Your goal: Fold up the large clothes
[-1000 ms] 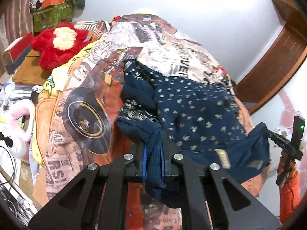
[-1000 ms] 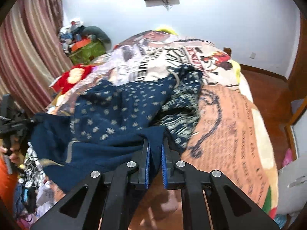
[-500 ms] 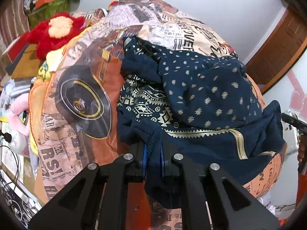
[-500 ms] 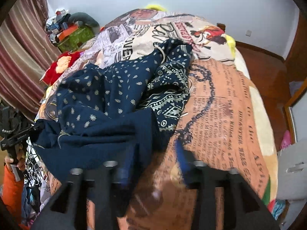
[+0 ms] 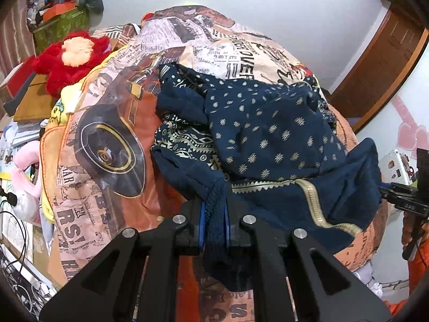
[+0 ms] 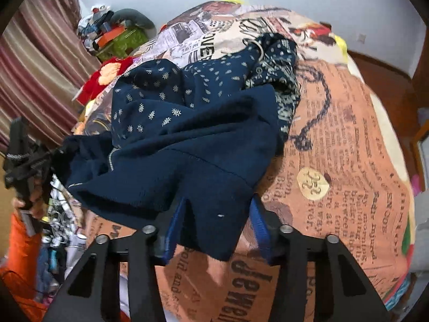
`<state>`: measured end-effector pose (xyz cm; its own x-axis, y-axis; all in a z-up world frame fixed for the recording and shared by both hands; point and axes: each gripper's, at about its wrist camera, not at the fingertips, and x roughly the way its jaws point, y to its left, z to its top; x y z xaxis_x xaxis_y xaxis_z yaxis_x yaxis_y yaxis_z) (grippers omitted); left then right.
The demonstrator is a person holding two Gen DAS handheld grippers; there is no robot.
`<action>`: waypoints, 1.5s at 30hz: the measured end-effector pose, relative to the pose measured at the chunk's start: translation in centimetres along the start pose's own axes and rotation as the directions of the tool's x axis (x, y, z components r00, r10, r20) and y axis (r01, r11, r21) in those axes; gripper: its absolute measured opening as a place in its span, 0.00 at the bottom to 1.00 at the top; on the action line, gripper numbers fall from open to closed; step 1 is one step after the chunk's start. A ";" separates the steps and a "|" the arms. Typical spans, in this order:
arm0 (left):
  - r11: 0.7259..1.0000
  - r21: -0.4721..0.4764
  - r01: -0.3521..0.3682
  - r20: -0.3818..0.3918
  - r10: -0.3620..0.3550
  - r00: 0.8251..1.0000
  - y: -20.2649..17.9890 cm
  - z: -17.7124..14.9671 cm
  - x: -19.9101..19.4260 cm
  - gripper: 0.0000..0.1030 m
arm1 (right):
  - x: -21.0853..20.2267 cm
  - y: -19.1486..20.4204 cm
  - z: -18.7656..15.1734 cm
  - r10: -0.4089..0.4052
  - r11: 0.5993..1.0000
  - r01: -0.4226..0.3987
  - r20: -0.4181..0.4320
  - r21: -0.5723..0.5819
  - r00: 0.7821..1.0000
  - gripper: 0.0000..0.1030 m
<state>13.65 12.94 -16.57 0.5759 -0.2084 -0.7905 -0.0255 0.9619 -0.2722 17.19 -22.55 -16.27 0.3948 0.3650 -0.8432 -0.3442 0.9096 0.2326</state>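
A large navy garment (image 5: 268, 139) with gold dots and gold trim lies bunched on the bed's printed blanket (image 5: 107, 123). My left gripper (image 5: 214, 214) is shut on a gathered navy edge of the garment near the bed's front. In the right wrist view the same garment (image 6: 187, 134) lies in a heap. My right gripper (image 6: 217, 222) is open, its blue pads spread, with a loose navy hem lying between them. The right gripper also shows at the far right of the left wrist view (image 5: 402, 198).
A red plush toy (image 5: 69, 56) and a green box (image 5: 61, 24) sit at the bed's far left. A pink plush (image 5: 24, 177) and cables lie at the left. Striped curtains (image 6: 34, 61) hang at the left. A wooden door (image 5: 380, 61) stands at the right.
My right gripper has opened and let go of the navy hem, which now lies loose on the bed. My left gripper has kept its hold and the garment has settled lower onto the blanket.
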 end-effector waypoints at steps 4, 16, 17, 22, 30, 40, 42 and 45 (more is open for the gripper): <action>1.000 0.000 0.019 0.025 -0.019 1.000 -0.4 0.9 -0.9 0.10 | -0.3 -0.1 0.2 0.015 1.000 -0.015 0.018 -0.009 1.000 0.09; 0.977 -0.163 0.139 0.134 -0.118 0.984 0.8 10.7 -1.8 0.09 | -6.6 -2.2 7.1 0.050 0.998 -0.061 0.281 0.031 0.958 0.02; 0.972 -0.188 0.144 0.132 -0.120 0.984 1.4 11.7 -1.2 0.09 | -6.7 -2.3 7.9 0.036 0.998 -0.047 0.297 0.030 0.954 0.01; 0.976 -0.204 0.072 0.072 -0.059 0.996 2.6 14.7 3.2 0.09 | -5.1 -4.0 13.2 -0.011 0.999 -0.006 0.322 0.051 0.947 0.00; 0.993 -0.118 0.028 0.017 -0.026 1.000 1.8 13.8 7.1 0.09 | 0.2 -4.7 13.7 -0.025 0.999 0.021 0.136 0.029 0.990 0.01; 0.998 0.044 -0.043 0.046 0.041 0.998 -1.5 11.7 5.6 0.09 | 0.1 -4.3 10.1 -0.013 0.998 0.011 0.023 0.061 1.000 0.02; 0.998 0.052 -0.047 0.049 0.044 0.998 -1.7 11.2 5.3 0.09 | -0.2 -3.8 9.6 -0.021 0.998 0.020 0.014 0.055 1.000 0.02; 0.997 0.052 -0.048 0.053 0.045 0.998 -1.8 10.7 4.7 0.09 | -0.8 -3.1 9.0 -0.047 0.998 0.046 0.032 0.036 0.998 0.02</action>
<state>25.13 12.12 -13.97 0.6167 -0.1553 -0.7717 -0.0103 0.9787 -0.2052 25.62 -23.88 -11.99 0.4373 0.3278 -0.8374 -0.2947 0.9320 0.2109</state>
